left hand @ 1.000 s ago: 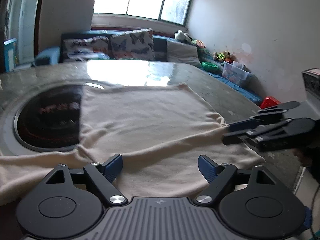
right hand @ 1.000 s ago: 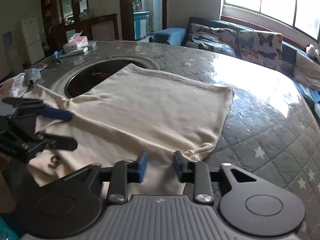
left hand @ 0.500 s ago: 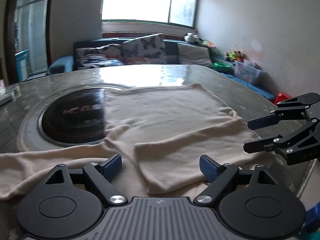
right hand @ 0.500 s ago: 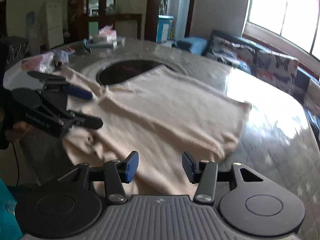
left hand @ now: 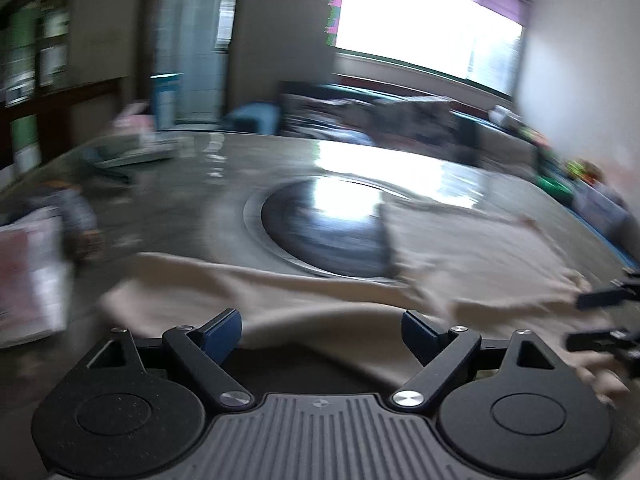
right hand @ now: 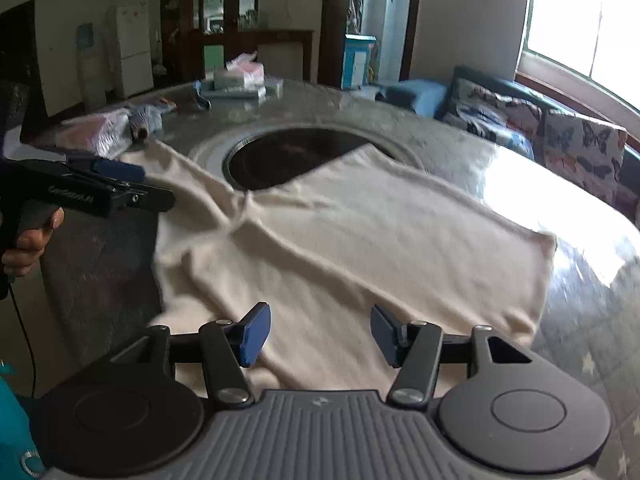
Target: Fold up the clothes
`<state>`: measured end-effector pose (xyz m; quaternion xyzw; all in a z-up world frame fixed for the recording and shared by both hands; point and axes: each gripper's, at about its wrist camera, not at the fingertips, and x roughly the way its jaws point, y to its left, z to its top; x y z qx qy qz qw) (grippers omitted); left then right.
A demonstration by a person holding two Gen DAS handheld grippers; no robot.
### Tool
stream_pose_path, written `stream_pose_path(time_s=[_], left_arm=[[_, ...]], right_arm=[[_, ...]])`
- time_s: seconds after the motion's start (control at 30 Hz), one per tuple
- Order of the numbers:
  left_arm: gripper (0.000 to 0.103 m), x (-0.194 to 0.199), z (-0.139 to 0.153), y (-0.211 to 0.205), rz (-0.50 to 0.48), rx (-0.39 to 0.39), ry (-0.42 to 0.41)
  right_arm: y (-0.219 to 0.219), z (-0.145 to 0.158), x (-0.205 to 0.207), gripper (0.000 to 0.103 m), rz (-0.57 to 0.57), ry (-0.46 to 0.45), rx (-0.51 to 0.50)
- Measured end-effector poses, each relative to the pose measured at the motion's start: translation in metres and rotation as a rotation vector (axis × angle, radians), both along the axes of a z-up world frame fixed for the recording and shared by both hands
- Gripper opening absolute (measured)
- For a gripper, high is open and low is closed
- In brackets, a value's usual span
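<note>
A cream long-sleeved garment (right hand: 360,236) lies spread on the round stone table, one sleeve folded across its body and the other sleeve (left hand: 208,284) stretched out to the left. My left gripper (left hand: 322,330) is open and empty above the near hem; it also shows in the right wrist view (right hand: 136,184). My right gripper (right hand: 320,334) is open and empty over the garment's near edge; it also shows in the left wrist view (left hand: 600,316). The left wrist view is motion-blurred.
The table (right hand: 580,288) has a dark round inset (right hand: 292,160) partly covered by the garment. Bags and boxes (right hand: 240,80) lie at its far left side. A sofa with patterned cushions (right hand: 560,136) stands beyond under a window.
My right gripper has opened wider and lifted off the garment. My left gripper has swung to the left, toward the outstretched sleeve. The folded sleeve stays lying across the body.
</note>
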<state>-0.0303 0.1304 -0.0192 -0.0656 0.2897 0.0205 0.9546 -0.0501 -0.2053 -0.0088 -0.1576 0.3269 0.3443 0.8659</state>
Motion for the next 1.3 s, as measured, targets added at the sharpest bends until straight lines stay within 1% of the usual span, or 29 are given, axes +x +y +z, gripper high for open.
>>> stream_pose_path(time_s=[0.1, 0.23, 0.33, 0.37, 0.4, 0.5, 0.53, 0.57, 0.6, 0.67, 0.7, 0.73, 0.77, 0.87, 0.97, 1.1, 1.2, 1.3], left_arm=[[0.089, -0.001, -0.001, 0.024, 0.137, 0.016, 0.011], [0.088, 0.003, -0.004, 0.052, 0.263, -0.017, 0.045], [0.087, 0.008, -0.009, 0.065, 0.310, -0.051, 0.067], [0.084, 0.010, -0.010, 0.067, 0.319, -0.064, 0.069], [0.084, 0.013, -0.012, 0.070, 0.329, -0.077, 0.071], [0.079, 0.017, -0.013, 0.074, 0.348, -0.076, 0.065], [0.073, 0.018, -0.013, 0.075, 0.351, -0.071, 0.060], [0.062, 0.019, -0.014, 0.075, 0.354, -0.066, 0.055], [0.056, 0.020, -0.014, 0.076, 0.355, -0.063, 0.051], [0.040, 0.021, -0.015, 0.076, 0.352, -0.062, 0.043], [0.035, 0.022, -0.015, 0.077, 0.346, -0.068, 0.041], [0.022, 0.022, -0.014, 0.078, 0.338, -0.078, 0.039], [0.016, 0.022, -0.013, 0.078, 0.331, -0.089, 0.036], [0.013, 0.023, -0.007, 0.076, 0.310, -0.114, 0.023], [0.012, 0.026, 0.006, 0.071, 0.278, -0.108, -0.022], [0.012, 0.033, 0.031, 0.058, 0.218, -0.095, -0.090], [0.012, 0.039, 0.051, 0.043, 0.148, -0.093, -0.132], [0.012, 0.037, 0.070, 0.023, 0.056, -0.099, -0.165]], right_arm=[[0.012, -0.002, 0.004, 0.057, 0.019, 0.008, 0.020], [0.027, -0.020, 0.007, 0.058, 0.057, 0.046, -0.006], [0.026, -0.018, 0.006, 0.058, 0.050, 0.043, 0.002], [0.025, -0.016, 0.005, 0.058, 0.050, 0.038, 0.003], [0.024, -0.015, 0.003, 0.058, 0.052, 0.033, 0.001], [0.021, -0.011, -0.001, 0.058, 0.055, 0.020, -0.005], [0.020, -0.011, -0.001, 0.058, 0.050, 0.020, -0.004], [0.018, -0.011, -0.002, 0.058, 0.043, 0.021, -0.001], [0.016, -0.011, -0.002, 0.058, 0.036, 0.022, 0.004], [0.012, -0.010, -0.003, 0.058, 0.020, 0.024, 0.014], [0.011, -0.010, -0.003, 0.058, 0.014, 0.024, 0.018], [0.009, -0.009, -0.004, 0.058, 0.009, 0.024, 0.021], [0.008, -0.009, -0.004, 0.058, 0.004, 0.023, 0.024], [0.005, -0.007, -0.005, 0.058, -0.007, 0.018, 0.035], [0.003, -0.006, -0.005, 0.058, -0.014, 0.015, 0.048], [0.001, -0.005, -0.007, 0.058, -0.021, 0.013, 0.059], [-0.002, -0.004, -0.007, 0.058, -0.032, 0.008, 0.069], [-0.010, -0.002, -0.005, 0.058, -0.053, 0.011, 0.089]])
